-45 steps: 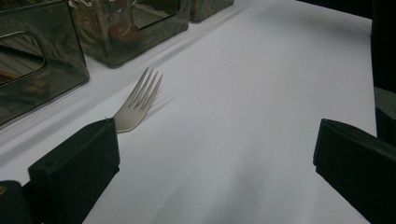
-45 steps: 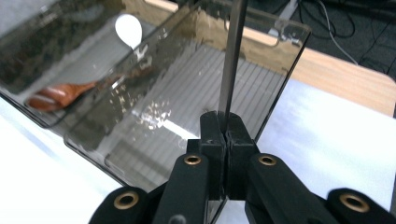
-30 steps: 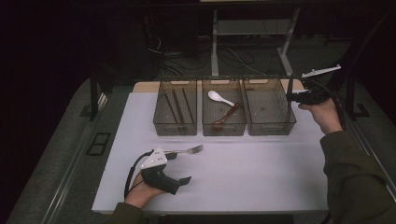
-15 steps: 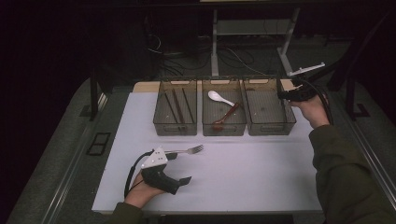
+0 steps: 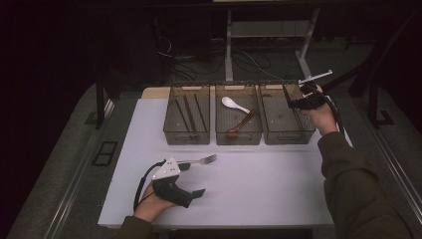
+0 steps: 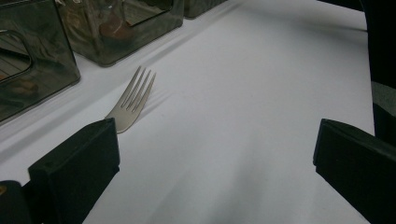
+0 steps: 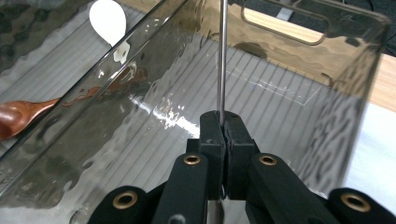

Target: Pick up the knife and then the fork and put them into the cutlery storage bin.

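My right gripper point(image 7: 223, 123) is shut on a thin metal utensil point(image 7: 223, 56), seen edge-on, which rises straight from the pads. It hangs over the right clear bin point(image 7: 299, 88), at that bin's far right corner in the high view, right gripper point(image 5: 294, 103). On the white mat my left gripper point(image 5: 196, 178) rests open with nothing between its jaws. A silver fork point(image 6: 133, 100) lies flat on the mat just past its left jaw, fork point(image 5: 201, 160), tines pointing toward the bins.
Three clear bins stand in a row at the back of the white mat point(image 5: 259, 184). The left bin point(image 5: 186, 130) holds brown sticks; the middle one holds a white spoon point(image 5: 234, 103) and a brown wooden spoon point(image 5: 240, 124). Dark floor and cables lie beyond.
The right hand has moved left and down with the utensil, from beside the right bin to over its far corner. The left gripper and the fork have not moved.
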The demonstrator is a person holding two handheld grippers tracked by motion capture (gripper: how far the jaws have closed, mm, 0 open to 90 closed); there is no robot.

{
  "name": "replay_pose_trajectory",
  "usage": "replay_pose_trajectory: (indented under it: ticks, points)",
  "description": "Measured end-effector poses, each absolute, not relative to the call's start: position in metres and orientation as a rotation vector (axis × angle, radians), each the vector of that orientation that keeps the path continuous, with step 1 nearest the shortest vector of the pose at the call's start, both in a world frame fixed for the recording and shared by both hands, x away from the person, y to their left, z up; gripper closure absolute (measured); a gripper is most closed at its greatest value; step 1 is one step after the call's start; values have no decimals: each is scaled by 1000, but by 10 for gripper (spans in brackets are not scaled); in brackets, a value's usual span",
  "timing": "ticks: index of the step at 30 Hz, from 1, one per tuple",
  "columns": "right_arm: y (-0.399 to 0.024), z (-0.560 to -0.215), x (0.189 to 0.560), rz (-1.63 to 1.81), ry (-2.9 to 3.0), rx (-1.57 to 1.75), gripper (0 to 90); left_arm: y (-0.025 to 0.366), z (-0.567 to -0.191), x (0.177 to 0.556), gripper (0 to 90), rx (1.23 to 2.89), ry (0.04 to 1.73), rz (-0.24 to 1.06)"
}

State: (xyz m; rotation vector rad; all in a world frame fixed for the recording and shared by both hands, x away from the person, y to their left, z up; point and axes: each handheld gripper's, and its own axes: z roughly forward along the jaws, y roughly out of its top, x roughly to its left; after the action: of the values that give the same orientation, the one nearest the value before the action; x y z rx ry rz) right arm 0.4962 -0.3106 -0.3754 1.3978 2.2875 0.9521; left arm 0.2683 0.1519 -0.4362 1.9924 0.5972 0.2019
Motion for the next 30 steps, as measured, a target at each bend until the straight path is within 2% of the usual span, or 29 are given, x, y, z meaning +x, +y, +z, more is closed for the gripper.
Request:
replay_pose_trajectory:
  ticks: [7,13,22,30]
  points:
    - [-294,-389,503,892,2318,1385,858,152,-436,268,0,1995,593,202]
    - [-296,-393,503,872,2320,1403,754,152,-436,268,0,1996,592,202]
    - [-307,-380,491,1038,2279,1436,538,151,-436,268,0,2001,591,204]
    - [-311,-363,463,1212,2287,1372,430,151,-437,269,0,2006,592,204]
